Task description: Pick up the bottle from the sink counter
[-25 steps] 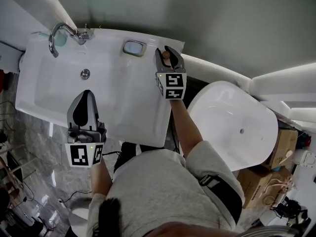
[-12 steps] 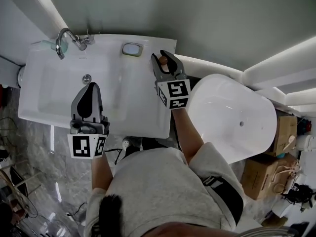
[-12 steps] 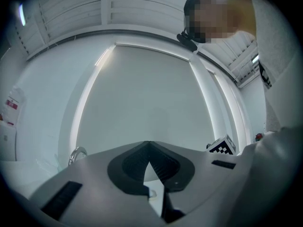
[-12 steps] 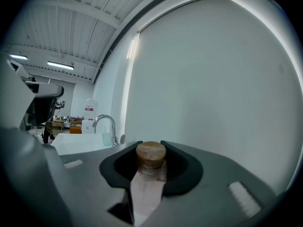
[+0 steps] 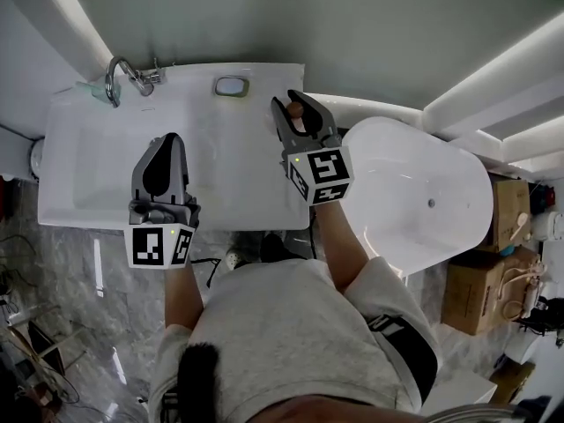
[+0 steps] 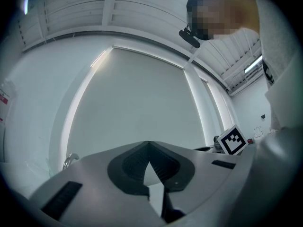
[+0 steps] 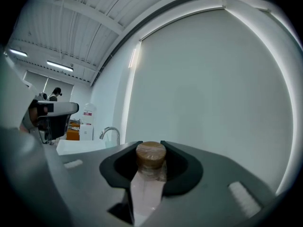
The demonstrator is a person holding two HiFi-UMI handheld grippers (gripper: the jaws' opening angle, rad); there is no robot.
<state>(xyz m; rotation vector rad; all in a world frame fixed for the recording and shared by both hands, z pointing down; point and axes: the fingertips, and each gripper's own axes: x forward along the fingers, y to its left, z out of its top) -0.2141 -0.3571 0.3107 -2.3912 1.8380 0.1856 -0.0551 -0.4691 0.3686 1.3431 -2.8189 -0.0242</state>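
The person is wearing a light grey short-sleeved T-shirt (image 5: 291,324), and a black strap (image 5: 401,346) is crossing its right side. The left gripper (image 5: 173,137) and the right gripper (image 5: 292,102) are each showing pale grey shells around dark ribbed inner pads (the ribbing is reading best in the gripper views). A white marker cube (image 5: 159,245) printed with black squares is capping the left one's rear, a matching cube (image 5: 319,175) the right's, each showing a tiny green light.
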